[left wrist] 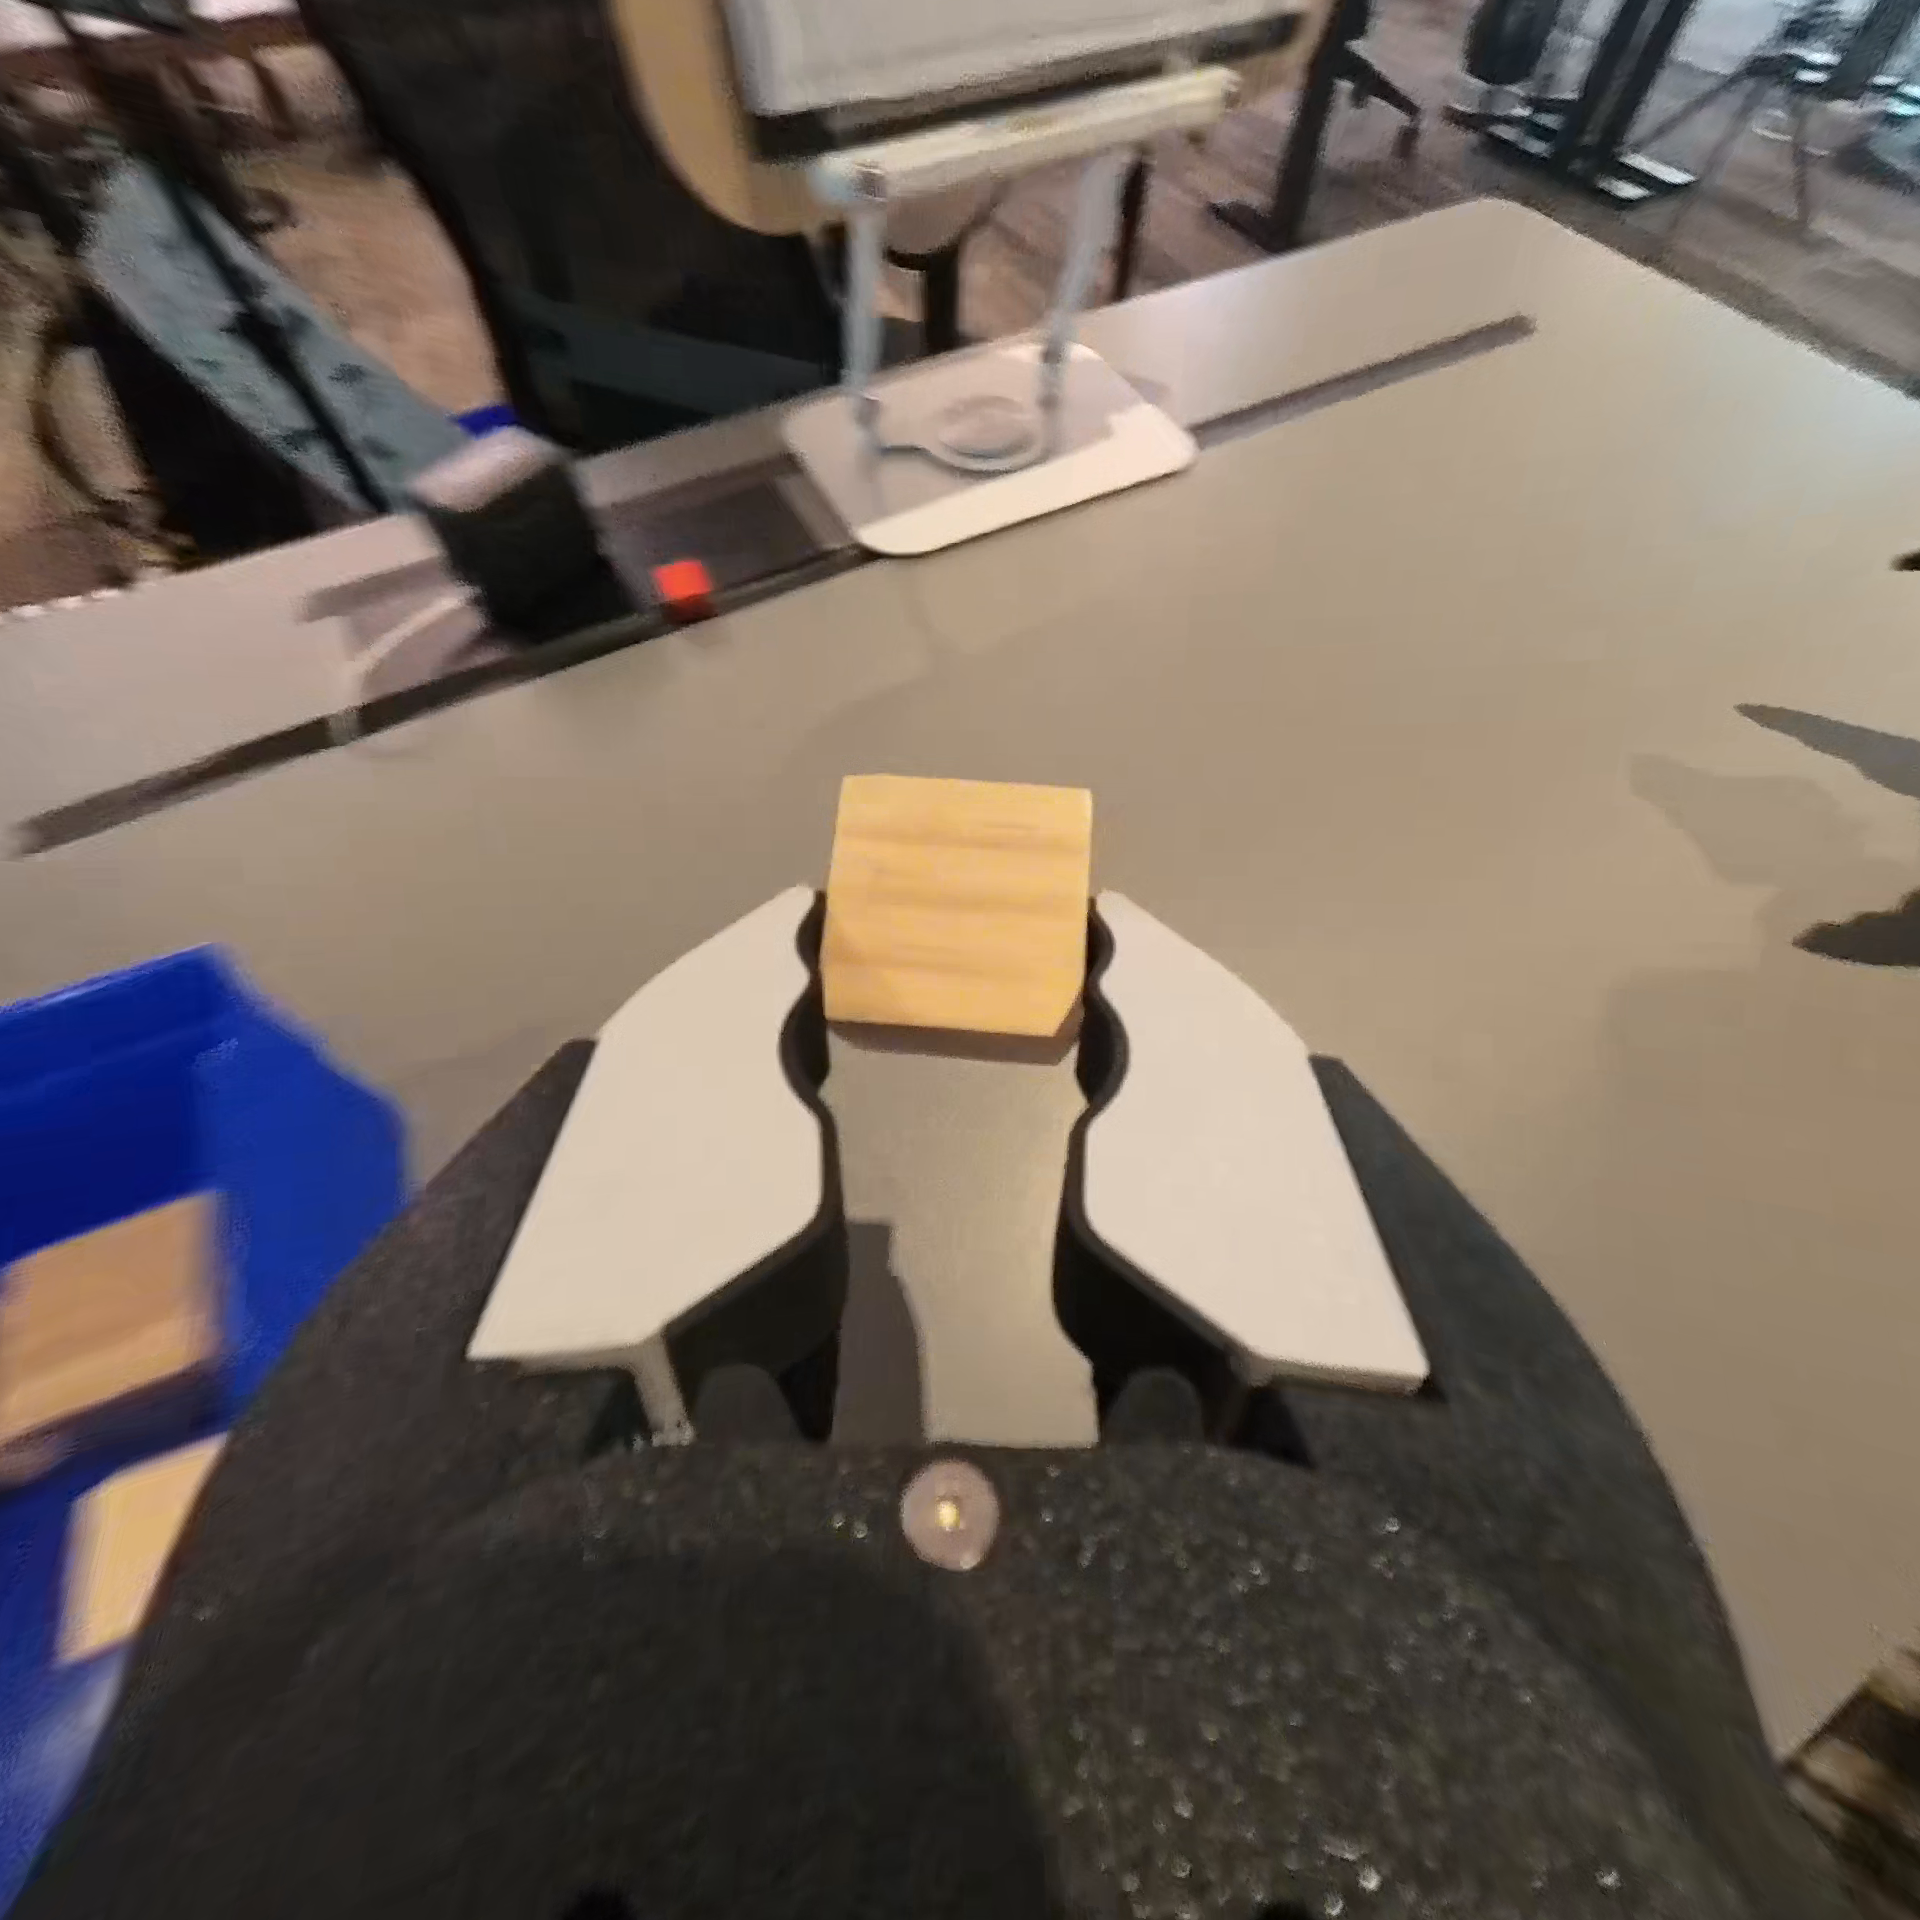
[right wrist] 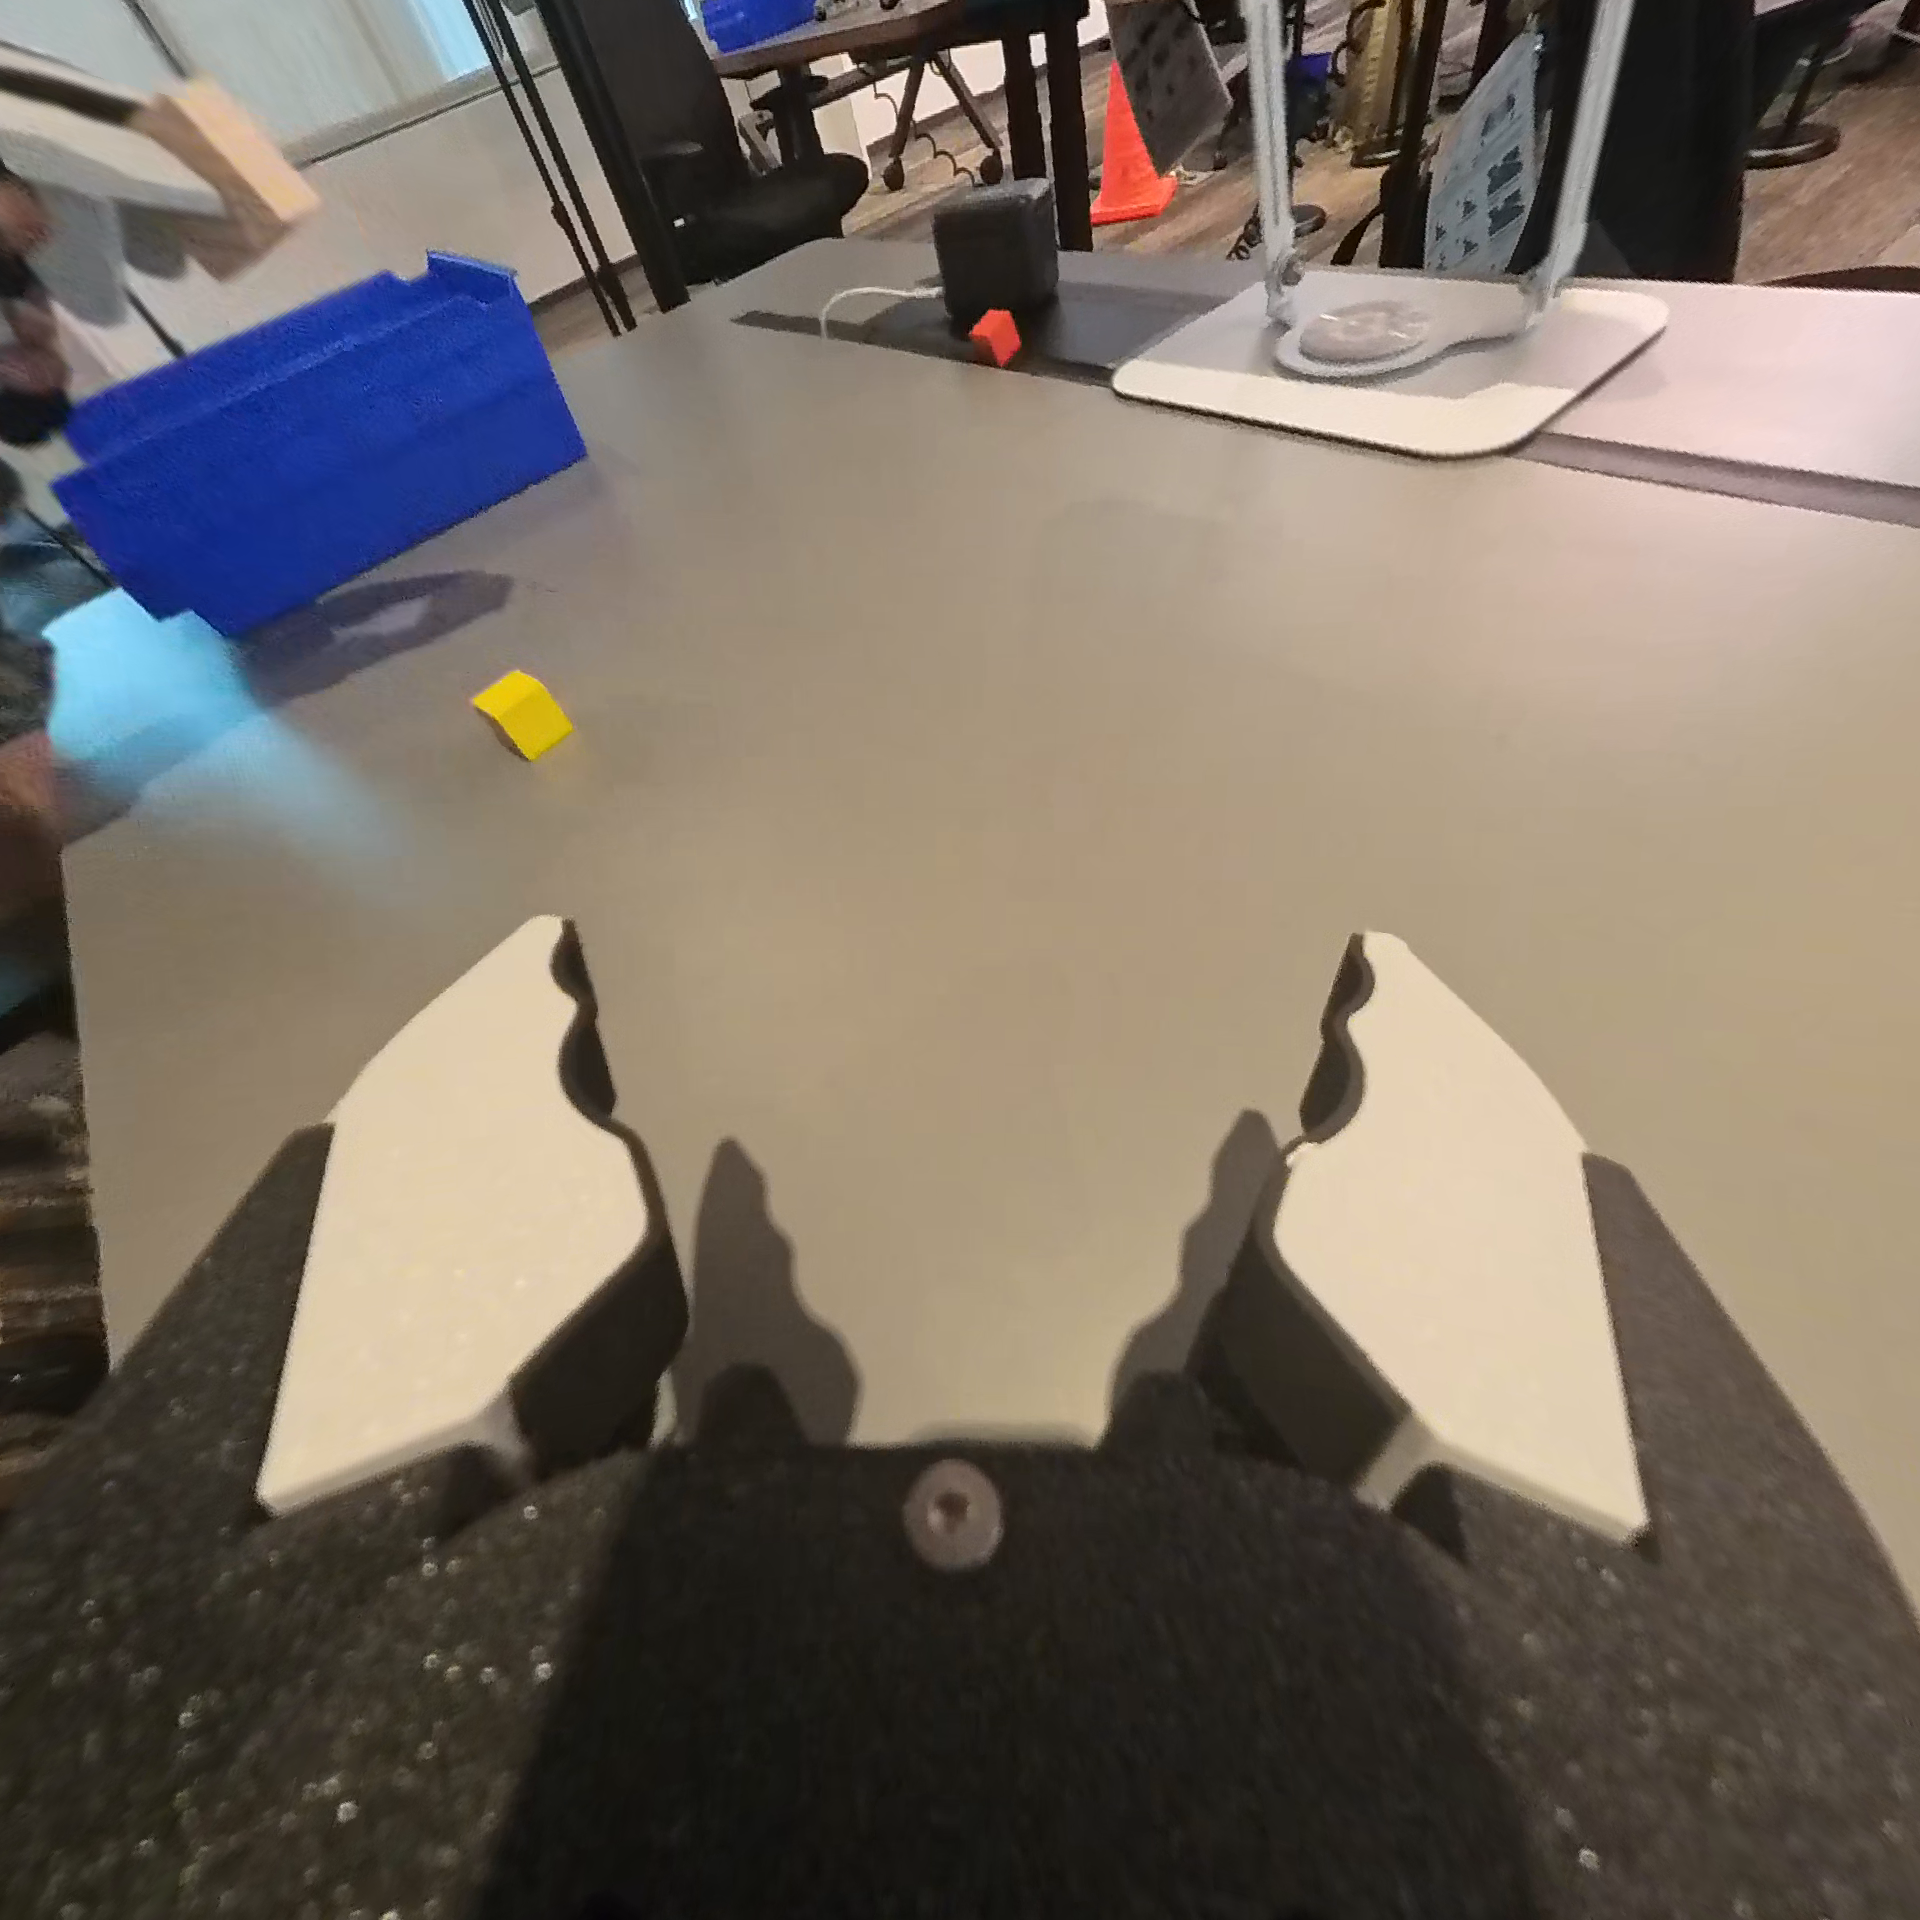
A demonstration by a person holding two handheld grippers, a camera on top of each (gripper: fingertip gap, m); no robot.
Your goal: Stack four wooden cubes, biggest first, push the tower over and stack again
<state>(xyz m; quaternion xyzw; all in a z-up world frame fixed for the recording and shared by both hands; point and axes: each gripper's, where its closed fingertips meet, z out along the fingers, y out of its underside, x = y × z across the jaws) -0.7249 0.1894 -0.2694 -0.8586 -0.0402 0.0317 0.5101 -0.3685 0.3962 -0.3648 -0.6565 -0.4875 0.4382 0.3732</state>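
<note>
We have the left claw (left wrist: 956, 961) clamped on a plain wooden cube (left wrist: 956, 914), carried above the grey counter (left wrist: 1351, 727), just off the blue bin (left wrist: 156, 1091). Two more wooden cubes (left wrist: 104, 1309) sit inside the blue bin, blurred, sizes hard to rank. Right claw (right wrist: 961, 951) is spread wide and empty, low over bare counter, well apart from the blue bin (right wrist: 312, 447). A small yellow cube (right wrist: 523, 714) lies on the counter near the bin, on the side toward our right claw. Farther out than the bin: a small red cube (right wrist: 997, 335) touching a black box (right wrist: 995, 247), with a white stand base (right wrist: 1392, 379) beside that.

Our read: first stacking pass, nothing placed yet; no tower visible. If this cube is the biggest, the next move calls for setting it flat on open counter clear of the bin, then releasing squarely so the base stays level.
</note>
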